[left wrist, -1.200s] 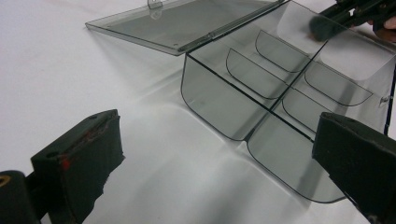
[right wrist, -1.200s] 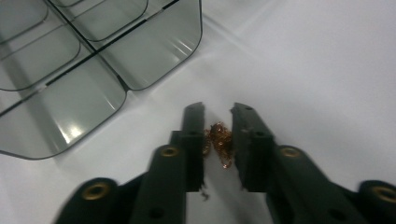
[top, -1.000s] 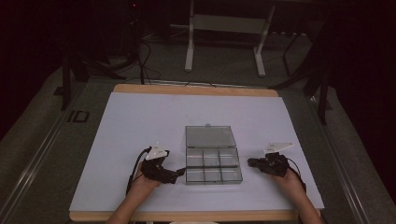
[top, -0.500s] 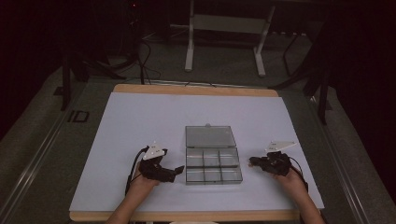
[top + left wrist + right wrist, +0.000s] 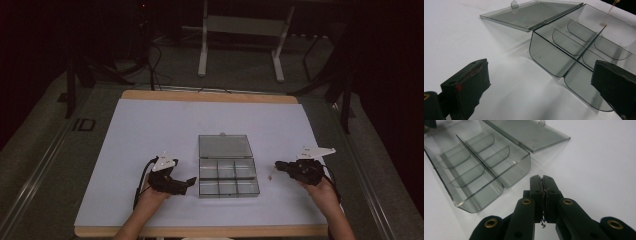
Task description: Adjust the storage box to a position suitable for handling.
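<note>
Smoky clear compartment box [image 5: 229,172], lid flat open; left tool [image 5: 189,182] apart, right tool [image 5: 276,165] pressed together.

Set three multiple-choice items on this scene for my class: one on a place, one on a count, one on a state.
1. Where does the compartment box lie?
A. between the left tongs and the right tongs
B. at the far left corner
C. on the floor

2. How many compartments has it?
A. two
B. six
C. twelve

3. How is its lid?
A. shut
B. taken off and missing
C. swung open, flat on the table

Answers: 1 A, the tongs flank it; 2 B, two rows of three; 3 C, it lies hinged behind the compartments.
</note>
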